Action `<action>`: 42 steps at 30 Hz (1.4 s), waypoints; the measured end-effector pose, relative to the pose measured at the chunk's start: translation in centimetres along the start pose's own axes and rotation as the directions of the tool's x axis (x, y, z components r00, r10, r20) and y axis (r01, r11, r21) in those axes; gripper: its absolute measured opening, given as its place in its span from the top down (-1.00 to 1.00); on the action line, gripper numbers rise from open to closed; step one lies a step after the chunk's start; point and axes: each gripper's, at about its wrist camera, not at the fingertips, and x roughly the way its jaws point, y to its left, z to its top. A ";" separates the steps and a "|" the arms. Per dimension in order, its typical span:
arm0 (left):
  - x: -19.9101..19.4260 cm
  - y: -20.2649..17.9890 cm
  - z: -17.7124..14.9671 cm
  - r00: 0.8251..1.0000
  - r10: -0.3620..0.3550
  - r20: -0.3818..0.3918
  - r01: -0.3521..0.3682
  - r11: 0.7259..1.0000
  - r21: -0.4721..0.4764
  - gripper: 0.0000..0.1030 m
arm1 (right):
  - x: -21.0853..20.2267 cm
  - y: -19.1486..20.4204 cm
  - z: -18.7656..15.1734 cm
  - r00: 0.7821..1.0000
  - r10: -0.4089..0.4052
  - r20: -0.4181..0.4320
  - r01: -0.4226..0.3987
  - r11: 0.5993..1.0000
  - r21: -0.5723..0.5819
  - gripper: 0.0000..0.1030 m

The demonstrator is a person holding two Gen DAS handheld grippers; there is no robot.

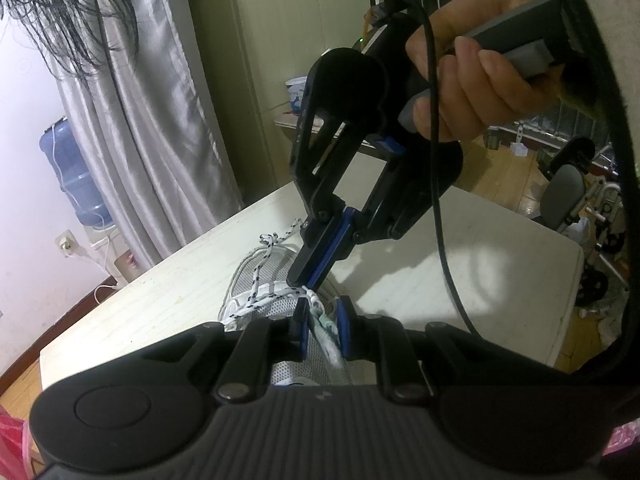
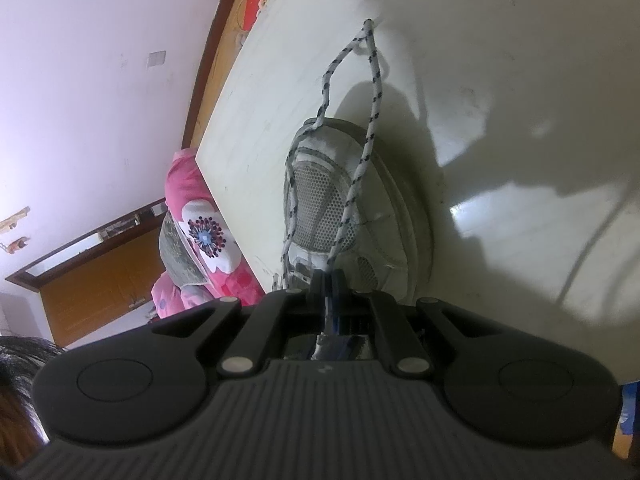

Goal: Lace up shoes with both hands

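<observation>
A white mesh sneaker (image 2: pixel 344 208) lies on the white table (image 2: pixel 500 80), toe pointing away in the right wrist view. Its white lace with dark flecks (image 2: pixel 370 120) runs over the toe onto the table. My right gripper (image 2: pixel 329 280) is shut on the lace just above the shoe's eyelets; it also shows in the left wrist view (image 1: pixel 302 282), pinching the lace. My left gripper (image 1: pixel 323 322) is partly open around the shoe's tongue (image 1: pixel 326 330), fingers not pressed on it. The sneaker (image 1: pixel 256 280) lies just beyond the left gripper.
A curtain (image 1: pixel 132 140) and blue water bottle (image 1: pixel 72 172) stand behind the table on the left. A wheelchair (image 1: pixel 580 200) stands off the table's right side. Pink floral bedding (image 2: pixel 200 240) lies beside the table's left edge. A black cable (image 1: pixel 444 240) hangs from the right gripper.
</observation>
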 end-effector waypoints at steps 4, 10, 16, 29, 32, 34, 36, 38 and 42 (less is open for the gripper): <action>0.0 0.1 -0.1 1.000 -0.003 0.003 0.003 1.000 0.000 0.71 | -0.5 -0.2 0.0 1.000 -0.006 -0.003 0.006 1.000 -0.006 0.97; 0.0 0.4 -0.1 1.000 -0.007 0.004 0.007 1.000 -0.012 0.71 | -1.2 -1.0 0.1 1.000 -0.020 -0.010 0.020 1.000 0.017 0.97; 0.0 0.6 -0.2 1.000 -0.012 0.009 0.012 1.000 -0.014 0.71 | -1.2 -0.7 0.1 1.000 -0.020 -0.019 0.020 1.000 0.006 0.97; 0.6 -0.9 -1.0 1.000 -0.005 0.018 0.005 1.000 0.003 0.71 | -1.9 -1.0 0.1 0.999 -0.022 -0.043 0.021 1.000 -0.013 0.97; 0.6 -1.2 -1.2 1.000 -0.005 0.019 0.005 1.000 0.002 0.71 | -1.9 -0.8 -0.2 0.999 -0.027 -0.046 0.026 1.000 -0.014 0.97; 0.6 -1.5 -1.3 1.000 -0.003 0.018 0.003 1.000 0.007 0.71 | -1.8 -0.7 -0.3 0.998 -0.030 -0.051 0.029 0.999 -0.013 0.97; 0.7 -1.5 -1.3 1.000 -0.004 0.013 0.004 1.000 0.006 0.71 | -1.6 -0.5 -0.4 0.998 -0.032 -0.055 0.031 0.999 -0.013 0.97; 0.6 -1.5 -1.4 1.000 -0.005 0.009 0.004 1.000 0.002 0.71 | -1.8 -0.6 -0.5 0.998 -0.030 -0.059 0.029 1.000 -0.012 0.97; 0.7 -1.6 -1.2 1.000 0.011 -0.020 -0.011 1.000 -0.003 0.69 | -1.5 -0.6 -0.2 0.997 -0.026 -0.069 0.026 1.000 -0.012 0.97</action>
